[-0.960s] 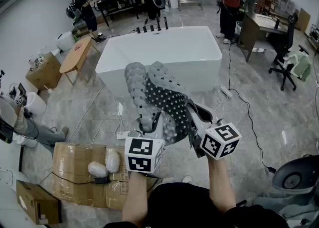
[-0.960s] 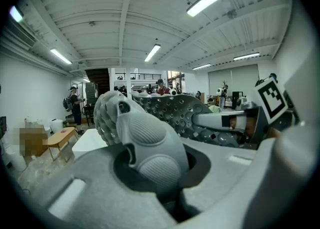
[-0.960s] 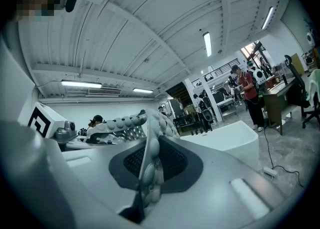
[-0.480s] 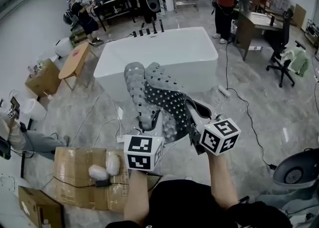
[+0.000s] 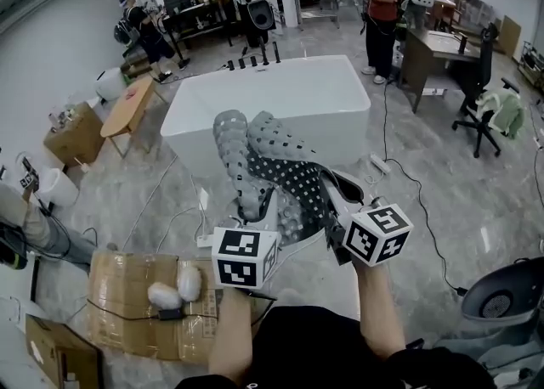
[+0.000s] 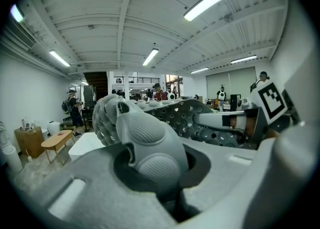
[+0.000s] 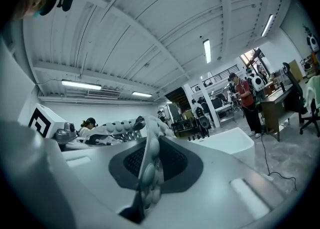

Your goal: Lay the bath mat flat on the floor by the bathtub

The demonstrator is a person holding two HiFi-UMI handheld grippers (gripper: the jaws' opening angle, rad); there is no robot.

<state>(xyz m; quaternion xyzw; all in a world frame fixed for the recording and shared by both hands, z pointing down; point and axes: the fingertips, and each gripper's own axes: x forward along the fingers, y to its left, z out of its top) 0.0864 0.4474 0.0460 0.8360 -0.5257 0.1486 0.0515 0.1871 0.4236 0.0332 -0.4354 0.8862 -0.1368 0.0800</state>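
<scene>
A grey rubber bath mat [image 5: 263, 166], bumpy on one face and dotted with holes on the other, hangs crumpled in the air in front of me. My left gripper [image 5: 255, 209] is shut on its left fold, and the mat [image 6: 150, 138] fills the jaws in the left gripper view. My right gripper [image 5: 327, 200] is shut on the mat's right edge, a thin beaded edge [image 7: 147, 168] pinched between the jaws. The white bathtub [image 5: 272, 98] stands just beyond the mat on the grey marble floor [image 5: 425, 175]; the tub [image 7: 230, 143] shows at the right in the right gripper view.
A flattened cardboard box [image 5: 136, 302] lies on the floor at my left, with cables and a power strip [image 5: 208, 230] near it. A small wooden table [image 5: 127, 103] stands left of the tub. A desk and office chair [image 5: 484, 111] are to the right; people stand farther back.
The held mat and both grippers have stayed almost in place. My view has shifted slightly, so the tub sits a little farther away in the frame.
</scene>
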